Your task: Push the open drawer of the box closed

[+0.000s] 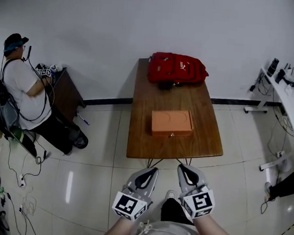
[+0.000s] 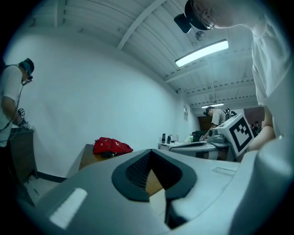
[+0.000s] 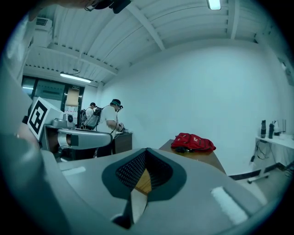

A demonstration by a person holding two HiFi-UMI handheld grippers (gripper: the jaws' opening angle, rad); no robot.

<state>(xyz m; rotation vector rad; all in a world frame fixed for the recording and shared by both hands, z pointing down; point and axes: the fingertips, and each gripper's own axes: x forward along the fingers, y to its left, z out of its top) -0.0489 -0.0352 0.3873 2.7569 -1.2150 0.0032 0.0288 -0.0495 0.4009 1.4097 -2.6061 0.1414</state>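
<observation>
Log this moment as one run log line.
phase: before approach | left gripper: shut, empty | right gripper: shut, empty | box: on table, untouched

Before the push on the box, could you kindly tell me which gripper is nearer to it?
Right, by a little. The right gripper is short of the box, toward its right end; the left gripper sits a touch further back, toward its left end.

Right tool (image 3: 146,152) is pointing toward the table (image 3: 209,158), its jaws meeting at the tips and enclosing nothing. A red backpack (image 3: 193,142) is lying at the table's far end. The left tool (image 3: 108,136) is hovering at left.
</observation>
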